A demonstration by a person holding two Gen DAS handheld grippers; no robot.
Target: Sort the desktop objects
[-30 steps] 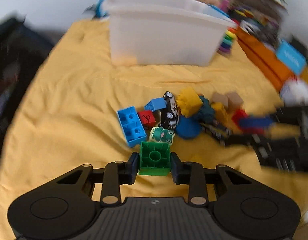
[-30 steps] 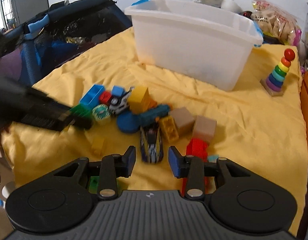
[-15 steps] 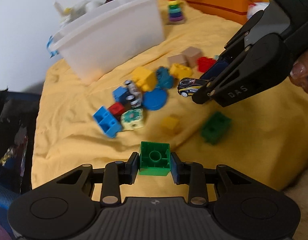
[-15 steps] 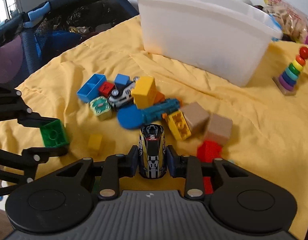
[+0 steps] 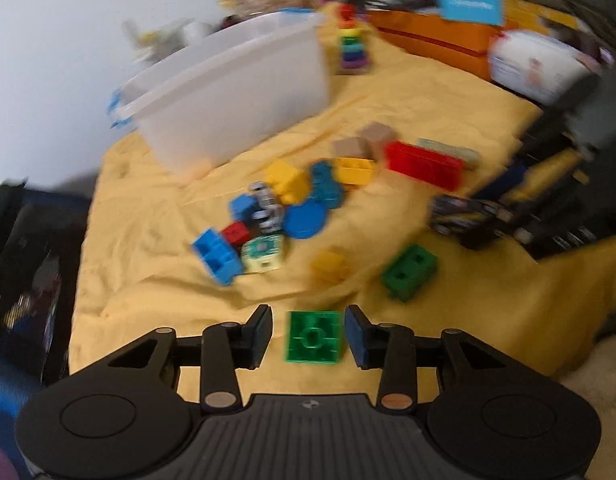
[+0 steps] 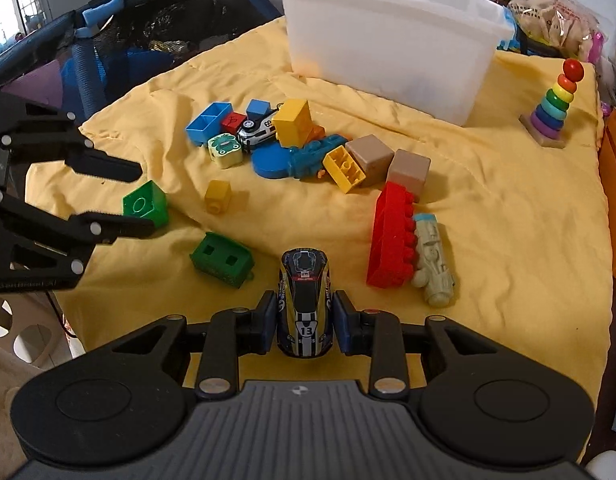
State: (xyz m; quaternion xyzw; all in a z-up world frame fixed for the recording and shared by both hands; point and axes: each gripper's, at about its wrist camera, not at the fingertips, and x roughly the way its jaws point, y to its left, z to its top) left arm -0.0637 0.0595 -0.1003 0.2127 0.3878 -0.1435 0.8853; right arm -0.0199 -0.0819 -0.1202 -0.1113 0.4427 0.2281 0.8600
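My left gripper (image 5: 308,334) is open, with a square green brick (image 5: 313,337) between its jaws, touching neither, on the yellow cloth near the front edge. The brick (image 6: 145,204) and the left gripper (image 6: 142,199) also show in the right wrist view. My right gripper (image 6: 305,322) is shut on a yellow and dark blue toy car (image 6: 305,300), number 13, and holds it over the cloth. In the blurred left wrist view the car (image 5: 462,214) and right gripper (image 5: 488,216) sit at the right.
A white plastic bin (image 6: 392,36) stands at the back. A pile of bricks, a white toy car (image 6: 258,130) and a blue disc (image 6: 273,160) lies mid-cloth. A dark green block (image 6: 222,258), long red brick (image 6: 392,236) and ring stacker (image 6: 556,104) are nearby.
My left gripper has opened and released the green brick onto the cloth. My right gripper keeps hold of the toy car and has drawn back toward the front edge.
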